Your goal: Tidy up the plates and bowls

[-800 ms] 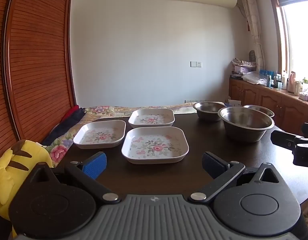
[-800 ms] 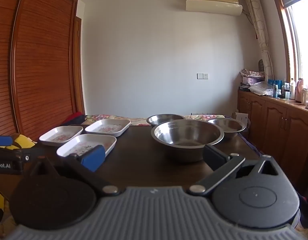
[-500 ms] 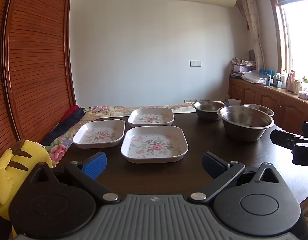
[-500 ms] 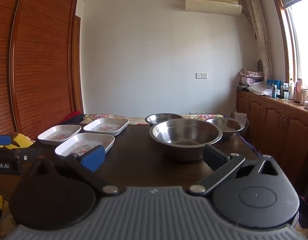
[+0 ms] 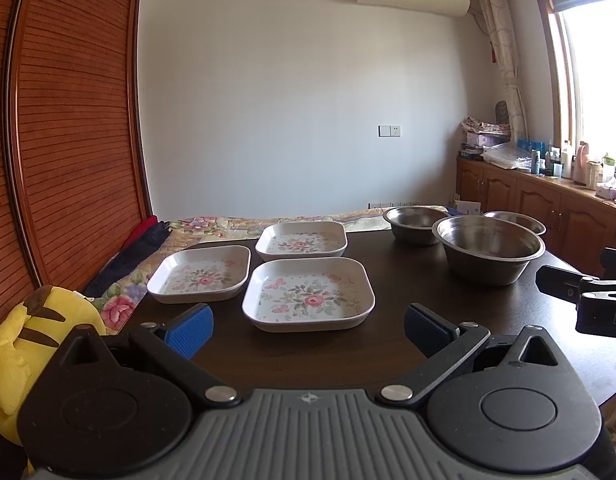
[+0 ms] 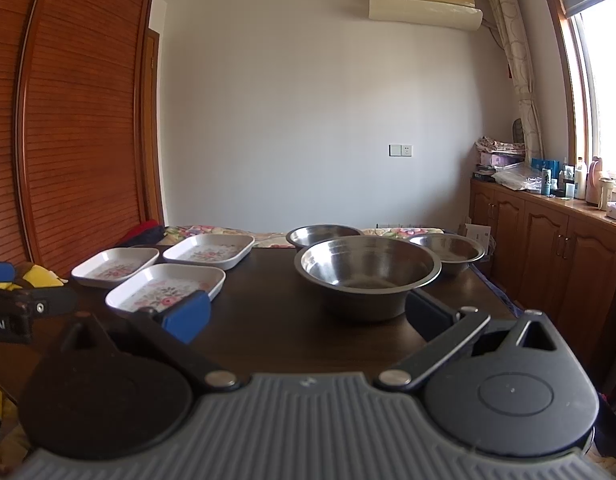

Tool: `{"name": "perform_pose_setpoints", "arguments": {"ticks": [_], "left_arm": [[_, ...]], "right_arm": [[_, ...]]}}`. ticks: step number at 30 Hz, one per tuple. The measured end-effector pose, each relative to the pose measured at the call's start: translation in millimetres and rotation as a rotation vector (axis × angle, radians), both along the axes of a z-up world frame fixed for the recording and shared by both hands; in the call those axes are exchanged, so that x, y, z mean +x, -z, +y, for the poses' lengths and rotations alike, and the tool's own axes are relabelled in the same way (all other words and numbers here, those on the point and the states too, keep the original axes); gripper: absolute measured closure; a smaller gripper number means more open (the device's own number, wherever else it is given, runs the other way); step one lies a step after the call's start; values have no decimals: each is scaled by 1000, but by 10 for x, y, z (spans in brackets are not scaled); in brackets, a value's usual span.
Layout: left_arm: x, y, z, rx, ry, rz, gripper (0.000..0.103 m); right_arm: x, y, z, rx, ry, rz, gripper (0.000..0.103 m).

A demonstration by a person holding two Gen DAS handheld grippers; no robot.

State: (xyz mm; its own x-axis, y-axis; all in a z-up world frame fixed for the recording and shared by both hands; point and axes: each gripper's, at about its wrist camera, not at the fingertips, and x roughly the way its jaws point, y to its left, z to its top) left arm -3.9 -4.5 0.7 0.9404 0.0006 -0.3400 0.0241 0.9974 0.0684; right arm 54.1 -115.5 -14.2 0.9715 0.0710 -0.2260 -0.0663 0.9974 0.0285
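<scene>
Three white square plates with flower prints lie on the dark table (image 5: 396,280): a near plate (image 5: 309,294), a left plate (image 5: 200,273) and a far plate (image 5: 301,240). Three steel bowls stand to the right: a large bowl (image 5: 490,249), a far bowl (image 5: 416,223) and a right bowl (image 5: 516,221). My left gripper (image 5: 308,330) hangs open just short of the near plate, holding nothing. My right gripper (image 6: 308,316) is open too, facing the large bowl (image 6: 368,274), with the near plate (image 6: 165,288) to its left.
A yellow plush toy (image 5: 23,336) sits at the table's left front corner. Floral bedding (image 5: 227,226) lies behind the table. Wooden cabinets (image 6: 548,248) with bottles on top run along the right wall. A slatted wooden door (image 5: 67,120) stands at the left.
Both views have crept slightly forward toward the dishes. Nothing on the table has moved, and both grippers stay open.
</scene>
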Motion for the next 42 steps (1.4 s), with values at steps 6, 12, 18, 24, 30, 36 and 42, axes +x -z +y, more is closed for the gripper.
{"name": "perform_pose_setpoints", "arguments": {"ticks": [6, 12, 18, 24, 30, 36, 42], "left_arm": [[-2, 0, 0, 1, 0, 0, 0], [-1, 0, 4, 0, 1, 1, 0], [-8, -10, 7, 2, 1, -2, 0], [-11, -15, 8, 3, 2, -1, 0], [-11, -17, 7, 3, 2, -1, 0], [-18, -21, -1, 6, 6, -4, 0], [-18, -22, -1, 6, 5, -5, 0]], "right_arm": [[-6, -2, -2, -2, 2, -2, 0], [-16, -4, -22, -1, 2, -4, 0], [-25, -17, -44, -4, 7, -8, 0], [-27, -16, -47, -5, 7, -8, 0], [-39, -22, -61, -6, 5, -10, 0], [-52, -35, -58, -8, 5, -13, 0], [-60, -44, -38, -14, 5, -15, 0]]}}
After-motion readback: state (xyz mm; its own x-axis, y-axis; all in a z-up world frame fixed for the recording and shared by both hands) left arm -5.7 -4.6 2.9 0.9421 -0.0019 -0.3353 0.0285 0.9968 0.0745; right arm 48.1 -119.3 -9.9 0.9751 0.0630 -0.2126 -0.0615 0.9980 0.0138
